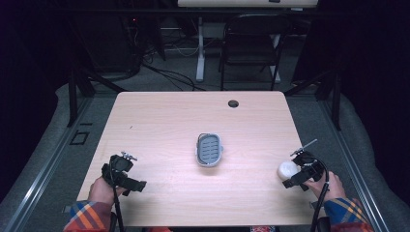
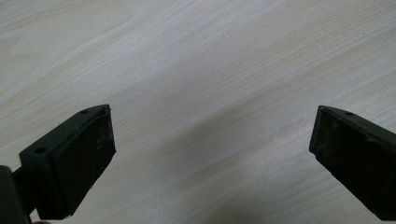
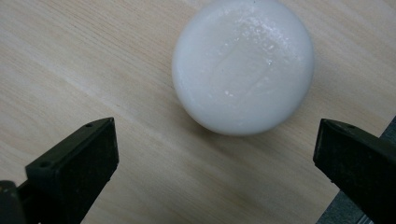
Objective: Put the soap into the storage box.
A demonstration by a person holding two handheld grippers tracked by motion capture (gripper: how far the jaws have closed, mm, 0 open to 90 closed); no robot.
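A round white soap bar [image 1: 287,169] [image 3: 243,65] lies on the wooden table [image 1: 164,116] near its right edge. My right gripper [image 1: 296,178] [image 3: 212,154] hovers just above and short of it, open, the bar ahead of the gap between its jaws. A grey soap dish [image 1: 209,150] with a slotted insert sits at the table's middle. My left gripper [image 1: 126,180] [image 2: 210,149] is open near the front left, over bare wood, with nothing between its jaws.
A round cable hole [image 1: 233,103] is set in the table's far side. A black chair [image 1: 251,43] and a white desk leg [image 1: 199,48] stand beyond the table. The table's right edge [image 3: 355,214] lies close to the right gripper.
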